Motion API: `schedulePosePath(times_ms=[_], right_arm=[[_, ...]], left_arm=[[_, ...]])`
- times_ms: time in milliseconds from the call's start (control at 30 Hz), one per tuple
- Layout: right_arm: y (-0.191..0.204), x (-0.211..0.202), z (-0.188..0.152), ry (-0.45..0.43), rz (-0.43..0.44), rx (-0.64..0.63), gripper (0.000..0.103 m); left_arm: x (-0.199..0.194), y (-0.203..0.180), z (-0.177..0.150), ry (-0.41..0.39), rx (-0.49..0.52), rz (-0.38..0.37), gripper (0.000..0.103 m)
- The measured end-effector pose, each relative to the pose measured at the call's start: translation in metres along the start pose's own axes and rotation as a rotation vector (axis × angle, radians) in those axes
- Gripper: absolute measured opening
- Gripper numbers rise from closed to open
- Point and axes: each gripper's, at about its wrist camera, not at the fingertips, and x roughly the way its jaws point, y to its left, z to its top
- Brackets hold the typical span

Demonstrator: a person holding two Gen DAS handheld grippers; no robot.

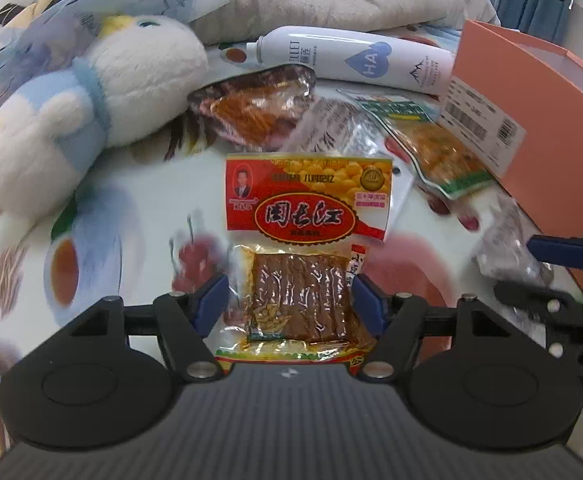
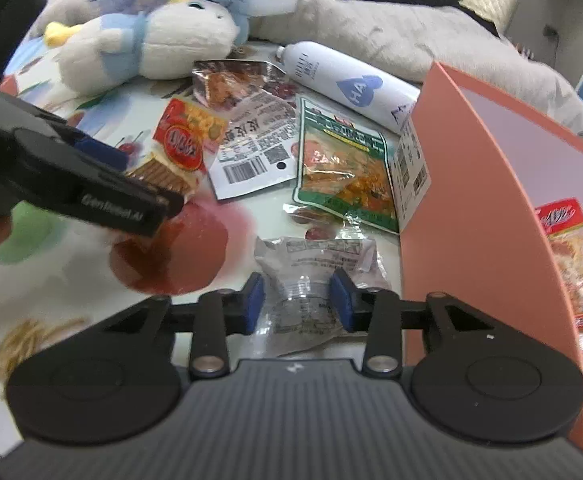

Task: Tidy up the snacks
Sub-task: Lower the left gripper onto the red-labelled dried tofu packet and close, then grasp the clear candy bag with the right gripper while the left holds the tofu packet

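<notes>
so both claws are working at once here. The right gripper (image 2: 296, 300) is pinched shut on a crinkly clear plastic snack pouch (image 2: 311, 276) just beside the open salmon-pink cardboard box (image 2: 471, 200), which already has one red-topped snack pack (image 2: 571, 280) inside, so I'd guess that's the drop spot. The left gripper (image 1: 289, 304) straddles the red-and-yellow tofu snack packet (image 1: 303, 248), blue pads at its edges but I can't tell if they're squeezing yet. Further from the box, a green-edged packet (image 2: 343, 172) and a white plush penguin (image 1: 91, 120)
</notes>
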Motion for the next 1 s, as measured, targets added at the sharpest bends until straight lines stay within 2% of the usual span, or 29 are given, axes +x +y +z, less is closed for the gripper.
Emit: schedulePosePath(times_ms=[133,533,567,600,633,733,833,900,933,1000], right_arm=[[0.005,-0.012,-0.010,-0.006,0.028,-0.017,0.032],[0.027,-0.067,-0.043,0.014,0.191,-0.038,0.029],[0.030,-0.071,-0.048,0.016,0.203,-0.053,0.029],[0.032,-0.075,-0.052,0.015,0.212,-0.064,0.029],[0.034,-0.079,-0.055,0.013,0.220,-0.074,0.029],[0.037,-0.088,-0.062,0.010,0.237,-0.086,0.031],[0.035,-0.093,-0.062,0.006,0.245,-0.078,0.032],[0.031,-0.096,-0.061,-0.001,0.262,-0.064,0.034],[0.028,-0.097,-0.060,-0.006,0.277,-0.056,0.037],[0.023,-0.098,-0.058,-0.018,0.285,-0.046,0.049]], left_arm=[[-0.022,-0.006,-0.018,-0.005,-0.029,0.019,0.060],[-0.098,-0.028,-0.092,-0.013,-0.166,0.042,0.056],[-0.105,-0.030,-0.099,-0.012,-0.172,0.047,0.053],[-0.112,-0.031,-0.104,-0.014,-0.176,0.041,0.027],[-0.117,-0.031,-0.109,0.005,-0.197,0.038,0.020],[-0.129,-0.031,-0.123,0.019,-0.227,0.032,0.020],[-0.142,-0.028,-0.133,-0.002,-0.250,0.008,0.020],[-0.148,-0.027,-0.134,-0.022,-0.234,0.024,0.021],[-0.150,-0.025,-0.134,-0.023,-0.221,0.031,0.021],[-0.152,-0.021,-0.131,-0.027,-0.202,0.038,0.024]])
